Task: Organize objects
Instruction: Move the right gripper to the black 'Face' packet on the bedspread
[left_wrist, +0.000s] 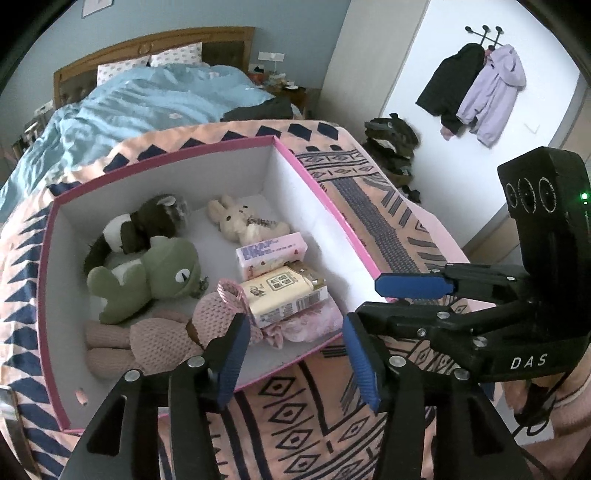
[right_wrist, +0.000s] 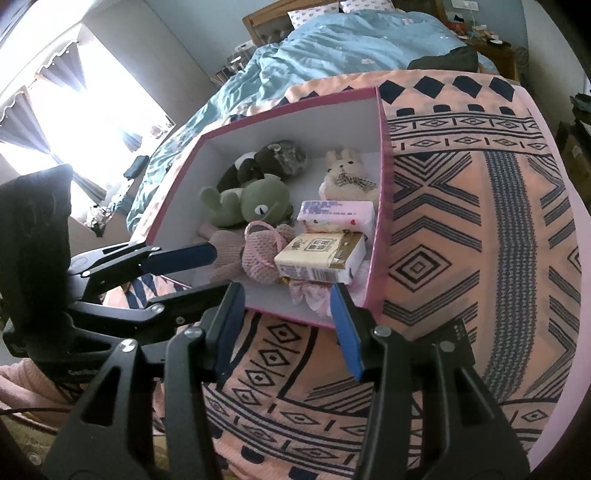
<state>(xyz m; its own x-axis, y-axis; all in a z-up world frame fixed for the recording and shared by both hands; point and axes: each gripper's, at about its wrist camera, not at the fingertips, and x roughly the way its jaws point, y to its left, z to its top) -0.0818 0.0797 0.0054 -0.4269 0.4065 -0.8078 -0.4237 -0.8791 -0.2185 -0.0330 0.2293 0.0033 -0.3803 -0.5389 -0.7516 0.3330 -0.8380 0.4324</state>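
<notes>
Hovering just short of the box (left_wrist: 314, 206), the left gripper (left_wrist: 295, 354) has its blue pads spread wide and grasps nothing. The right gripper (right_wrist: 288, 325) hangs beside it over the blanket (right_wrist: 461, 221), equally spread and empty; its body reads "DAS". Inside the box lie a frog (left_wrist: 162, 269), a rabbit (left_wrist: 236, 218), a pink doll (left_wrist: 166, 339) and two tissue packs (left_wrist: 284, 295), their print unreadable.

Both wrist views face the box (left_wrist: 314, 192) closely.
</notes>
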